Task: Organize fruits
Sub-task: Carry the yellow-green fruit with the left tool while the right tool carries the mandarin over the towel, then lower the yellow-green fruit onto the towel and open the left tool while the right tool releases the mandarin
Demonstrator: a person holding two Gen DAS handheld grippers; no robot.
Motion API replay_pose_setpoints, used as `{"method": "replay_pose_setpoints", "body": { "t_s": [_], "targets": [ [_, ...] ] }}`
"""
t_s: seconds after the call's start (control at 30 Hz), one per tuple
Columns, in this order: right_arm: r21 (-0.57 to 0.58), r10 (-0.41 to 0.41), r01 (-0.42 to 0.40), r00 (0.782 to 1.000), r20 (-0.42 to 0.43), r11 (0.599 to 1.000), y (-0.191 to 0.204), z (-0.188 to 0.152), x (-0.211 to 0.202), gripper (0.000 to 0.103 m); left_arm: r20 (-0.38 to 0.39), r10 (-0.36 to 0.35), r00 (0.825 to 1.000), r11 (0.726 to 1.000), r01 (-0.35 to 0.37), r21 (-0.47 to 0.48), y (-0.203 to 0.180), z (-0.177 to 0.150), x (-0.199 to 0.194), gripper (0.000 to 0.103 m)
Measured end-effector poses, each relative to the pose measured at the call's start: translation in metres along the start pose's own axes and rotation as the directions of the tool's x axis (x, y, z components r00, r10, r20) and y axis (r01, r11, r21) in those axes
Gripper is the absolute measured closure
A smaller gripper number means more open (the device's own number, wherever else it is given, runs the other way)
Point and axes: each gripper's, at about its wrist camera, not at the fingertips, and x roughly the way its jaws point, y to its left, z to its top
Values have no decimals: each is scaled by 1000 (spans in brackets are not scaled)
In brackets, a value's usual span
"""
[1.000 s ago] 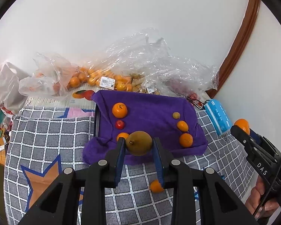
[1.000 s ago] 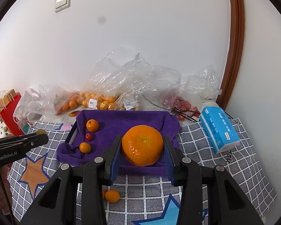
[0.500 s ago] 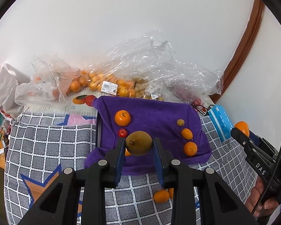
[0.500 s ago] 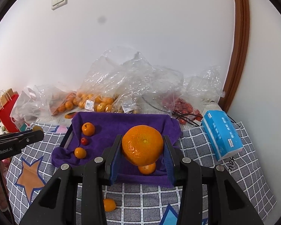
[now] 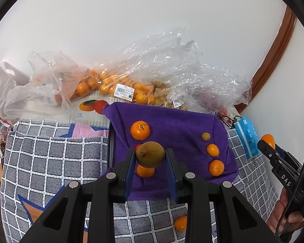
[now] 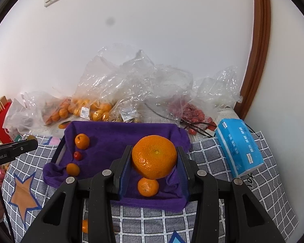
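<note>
A tray covered by a purple cloth (image 5: 178,125) (image 6: 119,137) holds several small oranges and a red fruit (image 6: 77,155). My left gripper (image 5: 150,158) is shut on a brown-green kiwi (image 5: 150,154), held above the tray's near left side, over a small orange (image 5: 145,171). My right gripper (image 6: 154,158) is shut on a large orange (image 6: 154,156), held above the tray's near right part, over a small orange (image 6: 148,186). The right gripper also shows at the right edge of the left wrist view (image 5: 267,143).
Clear plastic bags of oranges (image 5: 103,85) and red fruit (image 6: 192,113) lie behind the tray against the wall. A blue tissue pack (image 6: 239,145) lies right of the tray. A loose small orange (image 5: 180,223) lies on the checked cloth (image 5: 50,151) in front.
Both grippers have moved forward and higher over the tray with their fruit still held. The tray fruits now show lower in both views.
</note>
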Motion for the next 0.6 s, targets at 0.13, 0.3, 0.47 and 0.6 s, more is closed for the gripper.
{"method": "replay_pose_setpoints", "body": {
  "t_s": [0.13, 0.3, 0.47, 0.6],
  "targets": [
    [-6, 8, -9, 1000, -12, 1000, 1, 1, 12, 62, -13, 7, 1000, 1000, -7, 3, 0, 3, 9, 75],
    [-11, 17, -17, 1000, -23, 1000, 0, 3, 27, 62, -26, 12, 1000, 1000, -12, 3, 1, 6, 20, 75],
    [-14, 14, -14, 1000, -28, 1000, -4, 7, 39, 62, -46, 24, 999, 1000, -24, -3, 7, 7, 33, 75],
    [-16, 9, -9, 999, -34, 1000, -8, 10, 50, 62, -74, 33, 997, 999, -34, -19, 16, 5, 46, 75]
  ]
}}
